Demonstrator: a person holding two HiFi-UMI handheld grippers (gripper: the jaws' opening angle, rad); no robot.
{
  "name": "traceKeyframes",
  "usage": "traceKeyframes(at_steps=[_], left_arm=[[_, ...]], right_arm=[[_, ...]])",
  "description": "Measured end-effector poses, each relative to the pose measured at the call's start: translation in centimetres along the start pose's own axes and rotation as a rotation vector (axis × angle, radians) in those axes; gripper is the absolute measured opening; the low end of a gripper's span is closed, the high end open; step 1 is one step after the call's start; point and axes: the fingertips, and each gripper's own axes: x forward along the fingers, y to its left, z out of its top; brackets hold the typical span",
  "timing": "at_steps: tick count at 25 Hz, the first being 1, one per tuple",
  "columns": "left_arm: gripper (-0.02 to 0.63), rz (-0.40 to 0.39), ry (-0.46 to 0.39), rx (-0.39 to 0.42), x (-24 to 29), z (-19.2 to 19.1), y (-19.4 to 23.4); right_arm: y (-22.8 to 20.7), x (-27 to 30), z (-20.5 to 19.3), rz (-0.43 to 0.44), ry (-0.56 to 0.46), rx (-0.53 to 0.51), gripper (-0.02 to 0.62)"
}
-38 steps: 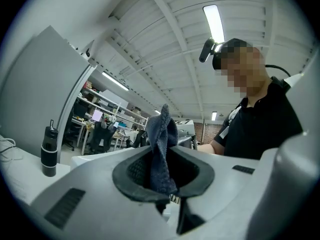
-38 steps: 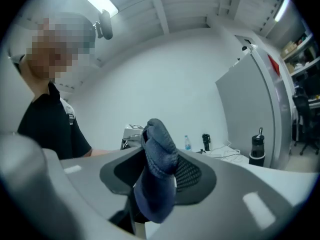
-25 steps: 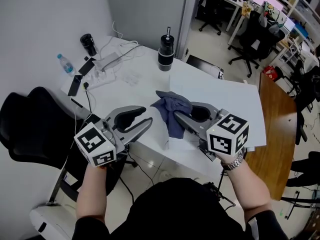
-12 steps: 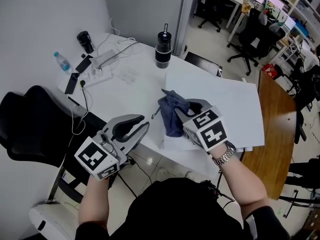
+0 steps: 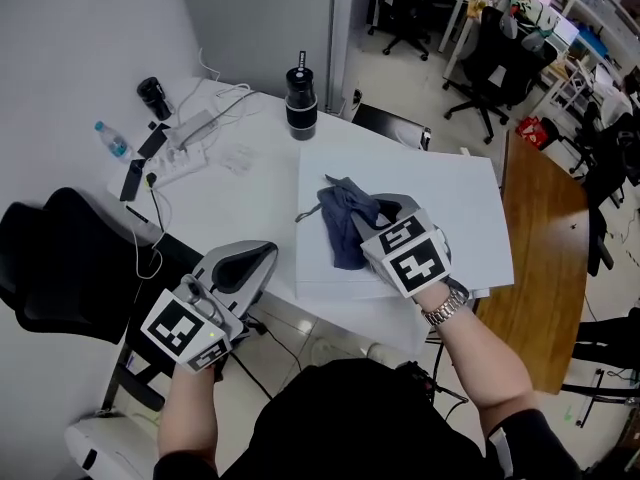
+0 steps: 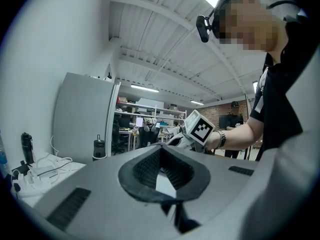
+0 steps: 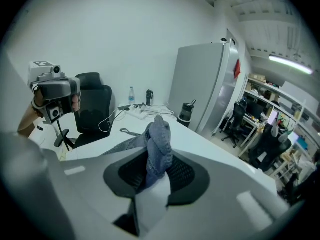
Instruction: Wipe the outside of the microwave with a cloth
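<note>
A blue-grey cloth (image 5: 343, 220) lies bunched on the flat top of the white box (image 5: 430, 193) that I take for the microwave. My right gripper (image 5: 374, 218) is shut on the cloth and tilts down over the near part of that top. In the right gripper view the cloth (image 7: 159, 145) sticks up from between the pads of the right gripper (image 7: 153, 170). My left gripper (image 5: 254, 262) hangs off the table's front edge, left of the box, pointing level. In the left gripper view the left gripper (image 6: 160, 156) is shut with nothing between its jaws.
A black tumbler (image 5: 300, 93) stands behind the box. A power strip with cables (image 5: 190, 131), a water bottle (image 5: 112, 140), a black cup (image 5: 152, 94) and a phone (image 5: 131, 180) lie at the table's left. A black office chair (image 5: 55, 268) stands left. A wooden tabletop (image 5: 545, 228) is on the right.
My left gripper's jaws went from open to shut, empty, and it drew back toward me. The right gripper carried the cloth forward and down onto the white top.
</note>
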Motion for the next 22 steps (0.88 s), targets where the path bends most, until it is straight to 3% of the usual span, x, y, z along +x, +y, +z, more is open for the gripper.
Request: traceKeyframes(at_steps=[22], left_arm=[[0.005,-0.012,0.044,0.072,9.1,2.5,-11.4]], right_arm=[[-13.5,-8.9,-9.9,-0.109,-0.001,0.083,0.1]])
